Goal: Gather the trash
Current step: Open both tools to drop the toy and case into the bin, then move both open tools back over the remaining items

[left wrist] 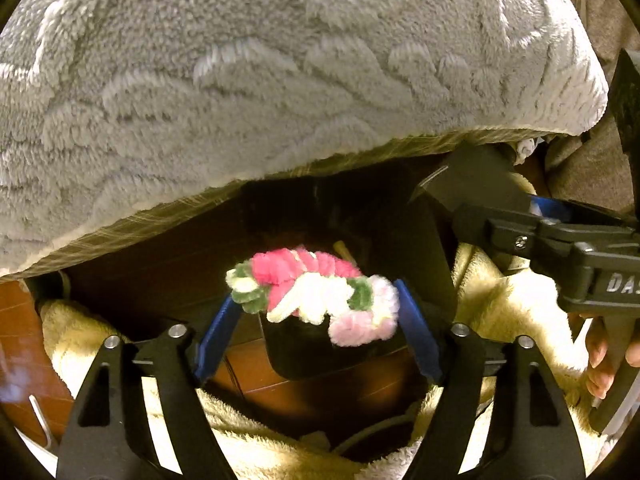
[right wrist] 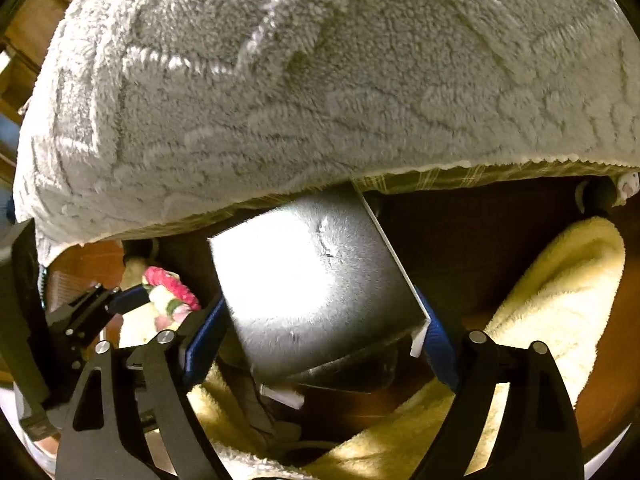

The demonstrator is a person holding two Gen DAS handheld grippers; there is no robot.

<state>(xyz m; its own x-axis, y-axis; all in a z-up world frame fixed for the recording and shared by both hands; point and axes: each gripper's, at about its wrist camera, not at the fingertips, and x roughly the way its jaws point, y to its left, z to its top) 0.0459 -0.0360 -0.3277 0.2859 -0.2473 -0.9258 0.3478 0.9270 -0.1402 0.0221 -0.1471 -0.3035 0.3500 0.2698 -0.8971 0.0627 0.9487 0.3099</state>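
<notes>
Left claw [left wrist: 320, 320] closed on a pipe-cleaner bundle [left wrist: 316, 292], pink, white and green, which sits over a small black object, possibly a pot; too dark to tell. Right claw [right wrist: 320, 320] grips a black box [right wrist: 320, 280], tilted, glare on its face. Both are held low at the edge of a grey fleece blanket [left wrist: 280, 80], above wood floor [left wrist: 24, 320] and a cream fleece [right wrist: 560, 300].

Risks: fuzzy bundle may slip or snag on the blanket edge; the tilted box may pivot out between the pads.

Pose: both claws point forward and slightly down, side by side, right claw visible at the left view's right edge.
</notes>
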